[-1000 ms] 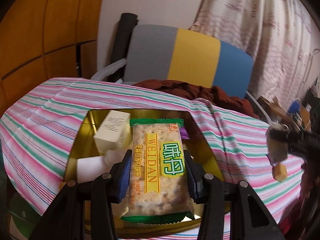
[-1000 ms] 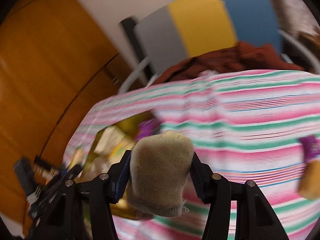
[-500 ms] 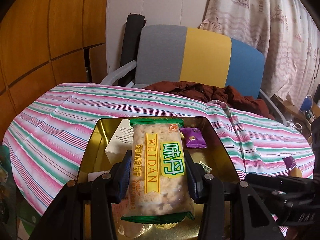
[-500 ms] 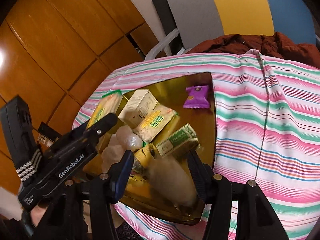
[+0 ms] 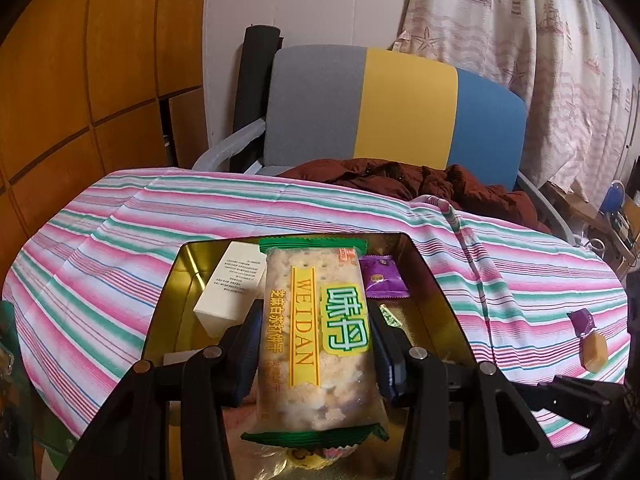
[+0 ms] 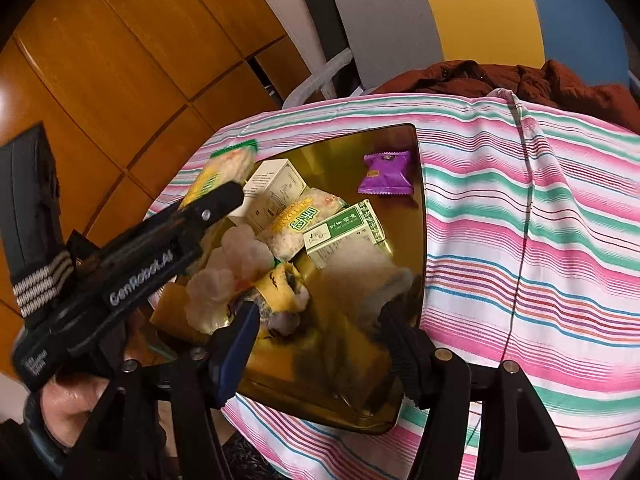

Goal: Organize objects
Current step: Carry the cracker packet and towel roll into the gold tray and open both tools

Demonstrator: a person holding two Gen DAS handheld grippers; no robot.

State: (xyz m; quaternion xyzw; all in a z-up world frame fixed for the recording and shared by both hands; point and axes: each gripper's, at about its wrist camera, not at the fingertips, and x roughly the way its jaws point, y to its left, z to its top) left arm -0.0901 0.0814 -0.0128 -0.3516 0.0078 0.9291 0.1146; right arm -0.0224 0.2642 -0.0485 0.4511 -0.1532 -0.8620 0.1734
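striped cloth (image 6: 520, 208): left hand-held gripper (image 5: 316, 344) clamps one cracker packet (image 5: 316, 344); right hand-held gripper (image 6: 320, 320) apart.

The gold tray (image 6: 416, 168) is crowded along its near and left parts: a white box (image 6: 276, 184), cracker packs (image 6: 304, 220), a green box (image 6: 344, 232) and pale lumps (image 6: 244, 248) leave little bare floor there. Its far right corner is open apart from a purple sachet (image 6: 386, 172). The left hand-held gripper (image 5: 316, 344) hangs over the tray's left side, blocking that approach. Right of the tray the striped desk (image 6: 540, 216) lies bare, save two small sweets (image 5: 588, 336) well away near its right edge.
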